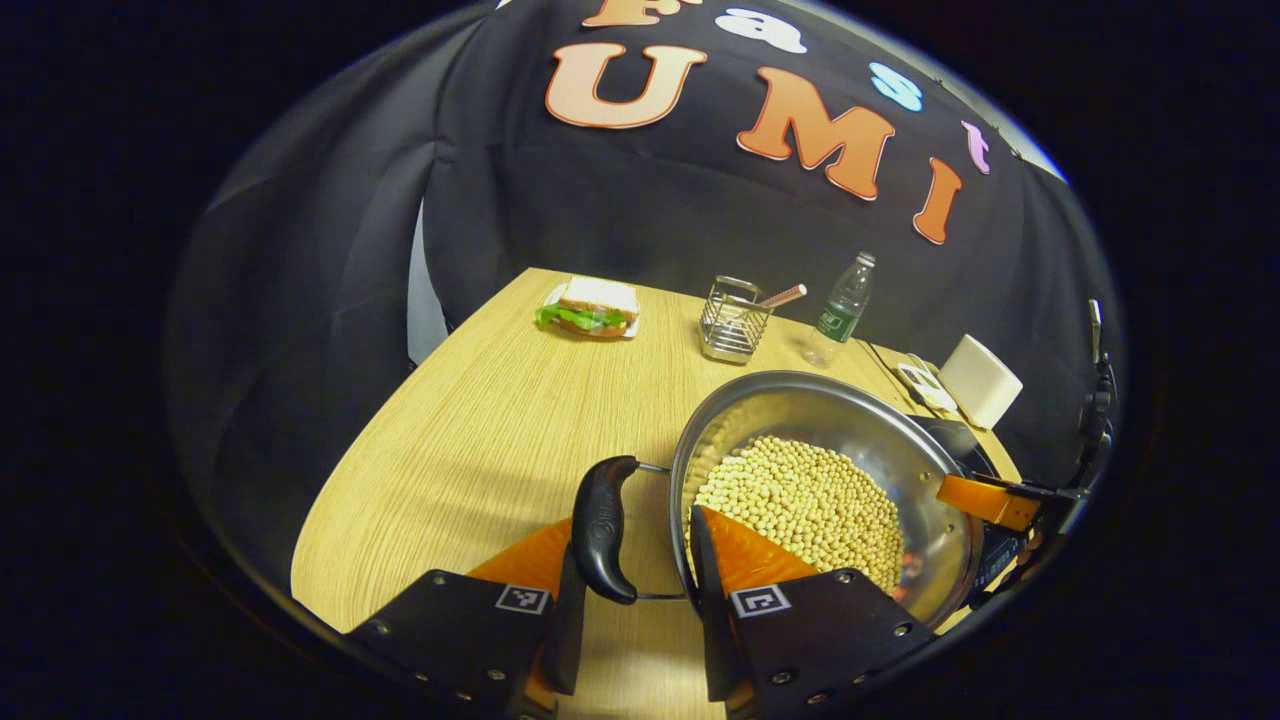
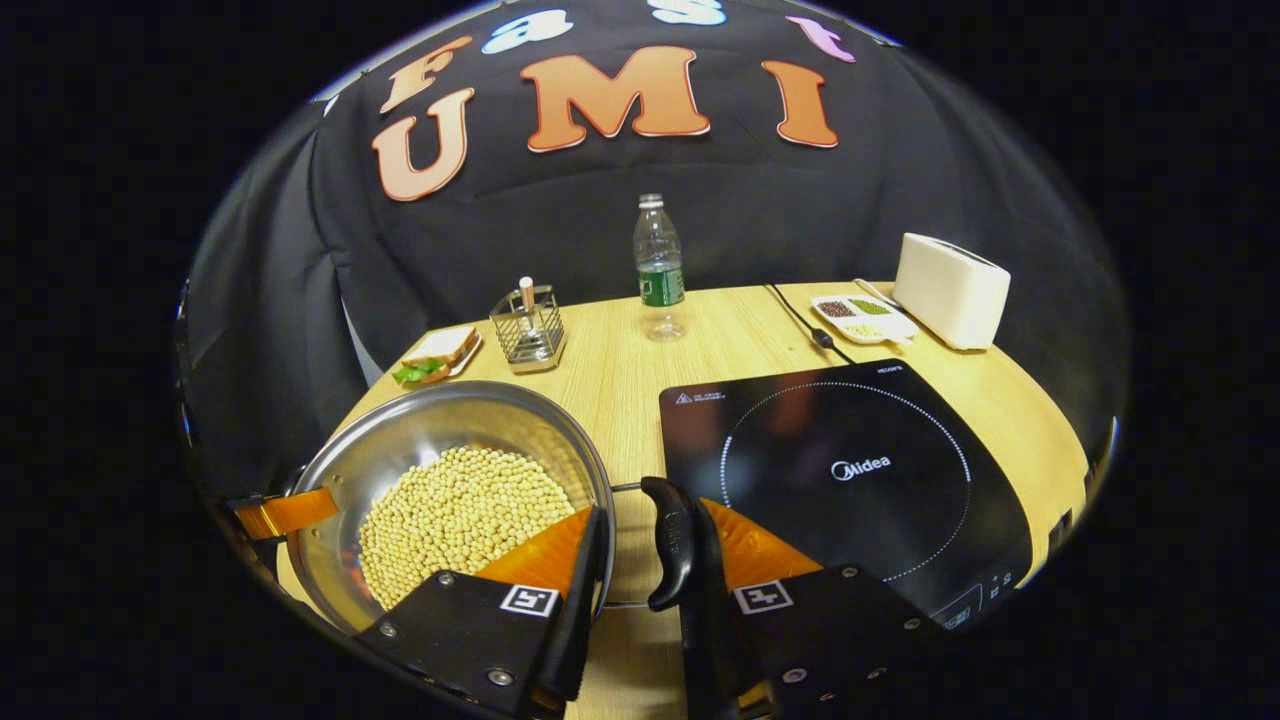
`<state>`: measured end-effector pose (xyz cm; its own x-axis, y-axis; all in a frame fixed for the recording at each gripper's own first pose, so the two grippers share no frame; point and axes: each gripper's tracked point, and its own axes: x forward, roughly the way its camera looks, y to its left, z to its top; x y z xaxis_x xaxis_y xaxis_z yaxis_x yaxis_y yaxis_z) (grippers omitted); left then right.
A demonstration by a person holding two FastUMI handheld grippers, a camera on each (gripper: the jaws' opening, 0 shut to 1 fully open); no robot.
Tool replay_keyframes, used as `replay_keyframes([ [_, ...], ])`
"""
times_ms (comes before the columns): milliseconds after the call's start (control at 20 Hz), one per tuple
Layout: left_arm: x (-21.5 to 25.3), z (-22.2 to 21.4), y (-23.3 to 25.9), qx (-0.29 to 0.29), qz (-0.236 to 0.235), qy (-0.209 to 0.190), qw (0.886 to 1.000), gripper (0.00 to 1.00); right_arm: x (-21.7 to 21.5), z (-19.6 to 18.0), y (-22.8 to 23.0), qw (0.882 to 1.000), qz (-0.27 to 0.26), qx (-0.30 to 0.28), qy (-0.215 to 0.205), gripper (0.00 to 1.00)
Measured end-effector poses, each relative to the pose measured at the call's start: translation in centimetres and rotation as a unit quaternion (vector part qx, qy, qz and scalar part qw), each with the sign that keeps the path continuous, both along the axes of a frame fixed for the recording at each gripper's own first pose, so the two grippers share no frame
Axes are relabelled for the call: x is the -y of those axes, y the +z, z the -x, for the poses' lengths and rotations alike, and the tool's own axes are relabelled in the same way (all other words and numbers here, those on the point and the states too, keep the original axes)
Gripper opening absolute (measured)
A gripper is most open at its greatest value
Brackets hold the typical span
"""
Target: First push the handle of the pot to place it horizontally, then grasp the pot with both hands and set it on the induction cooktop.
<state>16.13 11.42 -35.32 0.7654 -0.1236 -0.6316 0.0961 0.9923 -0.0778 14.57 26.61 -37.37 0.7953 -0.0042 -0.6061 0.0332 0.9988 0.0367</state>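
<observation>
Pot: round, shiny steel pot (image 1: 880,440) filled with pale yellow beans (image 1: 800,500), standing on the light wooden table (image 1: 480,440); in the right gripper view the same pot (image 2: 420,425) sits just left of the cooktop, not on it.
Pot handles: black curved loop handle (image 1: 603,528) on the pot's near side in the left gripper view; a second black loop handle (image 2: 670,540) on the opposite side in the right gripper view, between pot and cooktop.
Left gripper (image 1: 628,590): jaws apart, one finger outside the black handle, the other inside the pot's rim; whether they press on anything cannot be told.
Right gripper (image 2: 640,580): jaws apart, straddling the pot's rim and the handle; contact cannot be told.
Cooktop: flat black glass induction cooktop (image 2: 850,470) with a dotted ring, lying on the table beside the pot.
Table, far side: sandwich on a plate (image 1: 590,308), wire holder with a stick (image 1: 735,318), clear plastic bottle with green label (image 1: 840,310), white boxy toaster (image 1: 980,380).
Room: black cloth wall (image 1: 640,200) hangs behind the table.
Right gripper view adds: small white tray of seasonings (image 2: 862,315) and a black cable (image 2: 800,322) near the toaster.
Left gripper view adds: the other gripper's finger at the pot's far rim.
</observation>
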Motion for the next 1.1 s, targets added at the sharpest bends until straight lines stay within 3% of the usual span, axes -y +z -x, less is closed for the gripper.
replay_keyframes([
  [500, 8.0, 1.3, 5.0, 0.035, -0.006, -0.02, 0.999, 0.51, 7.2, 0.9, 6.0, 0.999, -0.008, 0.05, -0.008, 0.49],
  [1100, 19.5, 2.6, 4.1, 0.028, -0.012, -0.058, 0.998, 0.51, 18.8, 2.2, 7.7, 0.997, -0.015, 0.059, -0.046, 0.49],
])
